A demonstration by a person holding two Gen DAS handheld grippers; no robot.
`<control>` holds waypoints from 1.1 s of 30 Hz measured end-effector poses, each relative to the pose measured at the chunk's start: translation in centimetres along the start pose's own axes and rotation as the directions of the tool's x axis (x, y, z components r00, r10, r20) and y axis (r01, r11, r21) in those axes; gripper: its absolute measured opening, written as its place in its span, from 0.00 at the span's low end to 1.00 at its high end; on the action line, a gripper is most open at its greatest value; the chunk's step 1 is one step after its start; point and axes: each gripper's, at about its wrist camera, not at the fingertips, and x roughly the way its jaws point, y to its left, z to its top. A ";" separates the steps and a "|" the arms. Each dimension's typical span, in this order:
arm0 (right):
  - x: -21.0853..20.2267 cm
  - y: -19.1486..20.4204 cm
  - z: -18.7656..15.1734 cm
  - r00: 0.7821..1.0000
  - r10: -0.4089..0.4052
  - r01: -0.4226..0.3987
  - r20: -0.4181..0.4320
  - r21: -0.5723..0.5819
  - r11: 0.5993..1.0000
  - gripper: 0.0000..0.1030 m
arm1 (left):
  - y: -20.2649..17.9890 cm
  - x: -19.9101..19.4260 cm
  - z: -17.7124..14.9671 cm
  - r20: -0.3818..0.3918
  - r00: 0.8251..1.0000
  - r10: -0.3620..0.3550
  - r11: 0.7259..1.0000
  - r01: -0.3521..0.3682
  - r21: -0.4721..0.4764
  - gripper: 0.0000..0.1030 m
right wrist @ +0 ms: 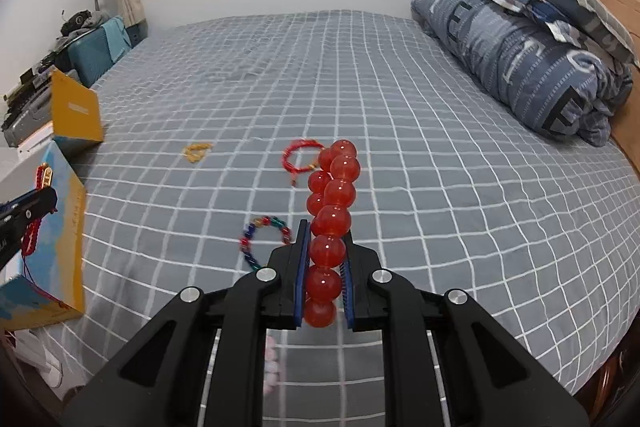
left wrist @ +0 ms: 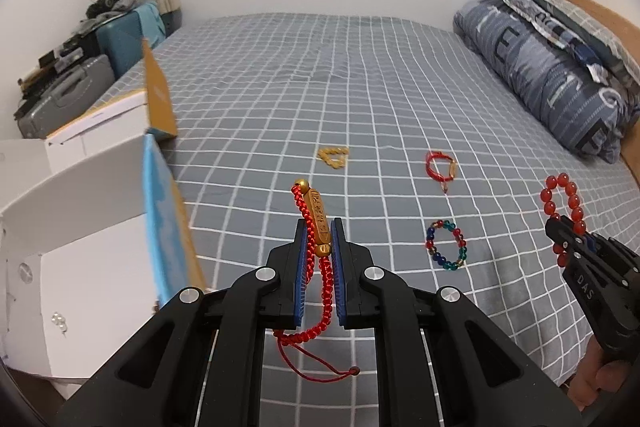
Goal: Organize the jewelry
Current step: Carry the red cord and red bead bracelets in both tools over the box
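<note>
My left gripper [left wrist: 319, 227] is shut on a red braided cord bracelet with a gold tube charm [left wrist: 320, 223], held above the bed beside the open white box [left wrist: 88, 247]. My right gripper [right wrist: 325, 233] is shut on a red bead bracelet [right wrist: 332, 215], held above the bed; it also shows in the left wrist view [left wrist: 562, 205]. On the grey checked bedsheet lie a gold chain [left wrist: 333, 157], a second red cord bracelet [left wrist: 440, 167] and a multicoloured bead bracelet [left wrist: 446, 245].
The box's blue and yellow flaps [left wrist: 168, 211] stand at the bed's left edge. A rolled blue quilt and pillows [left wrist: 560, 67] lie along the right. Suitcases and clutter [left wrist: 80, 67] sit beyond the box at left.
</note>
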 end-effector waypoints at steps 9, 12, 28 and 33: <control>-3.0 6.8 2.2 0.997 0.051 -0.046 0.064 -0.067 0.997 0.13 | 5.5 -3.7 0.3 0.017 1.000 0.004 0.997 -0.003 -0.077 0.10; -4.0 9.8 2.9 0.994 0.083 -0.075 0.078 -0.097 0.993 0.13 | 7.9 -4.9 0.3 0.023 0.999 0.036 0.994 -0.033 -0.101 0.10; -6.7 30.1 1.9 0.948 0.317 -0.288 0.041 -0.319 0.903 0.12 | 24.3 -8.9 -2.5 -0.041 0.961 0.274 0.923 -0.274 -0.271 0.10; -6.2 35.0 0.3 0.934 0.358 -0.344 -0.026 -0.349 0.872 0.12 | 28.2 -8.2 -4.3 -0.110 0.943 0.314 0.892 -0.333 -0.306 0.10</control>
